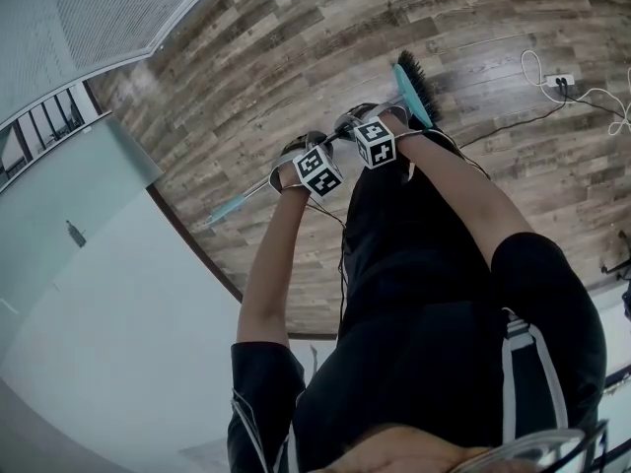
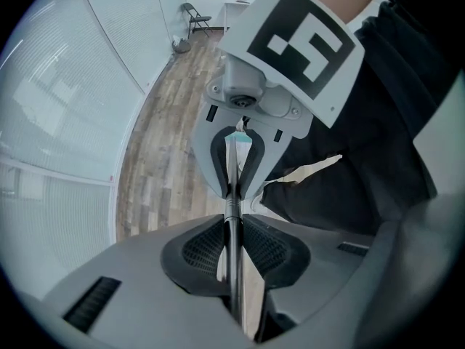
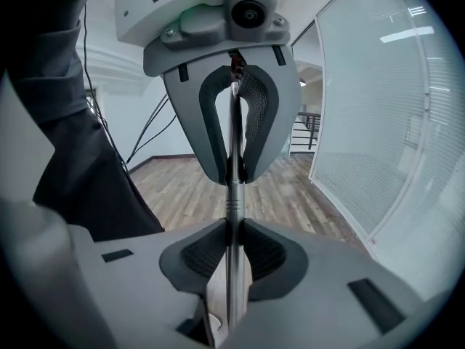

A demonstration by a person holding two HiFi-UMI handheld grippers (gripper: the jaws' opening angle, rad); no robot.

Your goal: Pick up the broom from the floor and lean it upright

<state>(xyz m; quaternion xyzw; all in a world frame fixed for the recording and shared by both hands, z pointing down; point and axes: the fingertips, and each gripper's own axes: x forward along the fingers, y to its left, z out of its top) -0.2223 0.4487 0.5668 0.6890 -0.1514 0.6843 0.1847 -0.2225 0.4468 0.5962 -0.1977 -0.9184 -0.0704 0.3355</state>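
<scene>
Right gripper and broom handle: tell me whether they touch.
Touching. Right gripper view shows the right gripper clamped on the broom handle, pads pressing both sides.

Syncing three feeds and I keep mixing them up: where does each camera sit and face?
Head view: on the person's head, facing steeply down at the wood floor; shows arms, torso, left gripper, right gripper, broom.
Left gripper view: on the left gripper, along jaws shut on the broom handle, toward the right gripper; dark clothing at right.
Right gripper view: on the right gripper, jaws shut on the handle, toward the left gripper; dark clothing at left.
Gripper views share the handle, facing each other.
</scene>
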